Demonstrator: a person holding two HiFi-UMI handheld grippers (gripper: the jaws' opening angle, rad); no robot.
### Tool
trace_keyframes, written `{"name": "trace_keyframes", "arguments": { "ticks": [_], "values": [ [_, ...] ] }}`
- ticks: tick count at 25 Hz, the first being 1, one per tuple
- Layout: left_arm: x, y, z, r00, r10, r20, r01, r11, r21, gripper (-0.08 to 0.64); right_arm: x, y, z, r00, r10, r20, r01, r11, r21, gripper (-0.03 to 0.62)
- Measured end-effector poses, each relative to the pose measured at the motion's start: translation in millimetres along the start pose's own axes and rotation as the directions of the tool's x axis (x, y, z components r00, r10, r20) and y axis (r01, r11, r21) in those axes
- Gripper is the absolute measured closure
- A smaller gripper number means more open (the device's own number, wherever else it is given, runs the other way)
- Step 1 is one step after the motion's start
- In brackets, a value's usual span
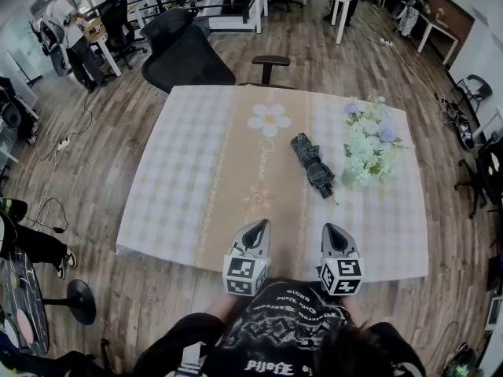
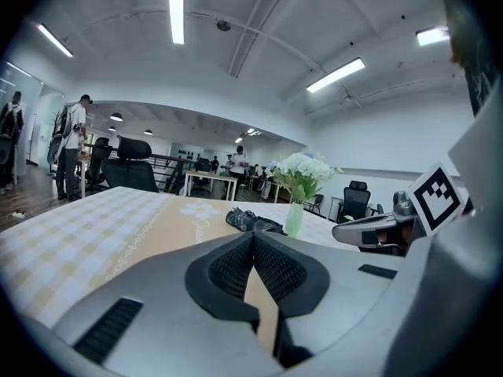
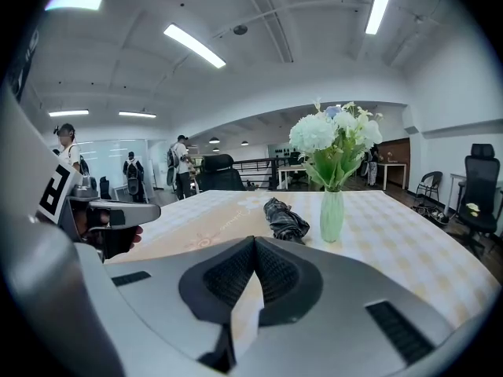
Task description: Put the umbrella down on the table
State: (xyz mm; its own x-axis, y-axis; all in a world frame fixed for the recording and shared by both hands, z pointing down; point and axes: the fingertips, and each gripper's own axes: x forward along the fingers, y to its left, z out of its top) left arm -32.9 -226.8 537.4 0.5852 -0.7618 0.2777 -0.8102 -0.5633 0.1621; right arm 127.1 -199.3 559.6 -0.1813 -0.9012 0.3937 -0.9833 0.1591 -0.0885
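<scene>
Head view: umbrella (image 1: 311, 163) lay on counter (image 1: 196, 155), beside vase (image 1: 349, 177). Left gripper (image 1: 258, 226), right gripper (image 1: 332, 231) at near edge, fingers closed, empty. Placement judged done; keep clear of vase.

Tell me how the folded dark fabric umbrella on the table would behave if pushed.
The folded dark fabric umbrella looks loosely bundled, so its cloth would probably bunch rather than slide. Roughly cylindrical, it may roll slightly. The slim green vase nearby might tip if bumped.
</scene>
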Motion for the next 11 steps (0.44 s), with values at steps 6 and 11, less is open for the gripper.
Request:
{"name": "trace_keyframes", "arguments": {
  "ticks": [6,11],
  "values": [
    [5.0,1.6,0.6,1.0,-0.007,-0.004,0.007,1.0,0.0,0.54,4.3,3.4,-2.1,1.0,0.023,-0.007,-0.023,1.0,0.01,0.584],
    [8.4,-4.3,-2.0,1.0,-0.023,-0.012,0.023,1.0,0.006,0.54,5.0,2.3,-3.0,0.999,0.033,-0.007,-0.033,0.999,0.004,0.584]
  ]
}}
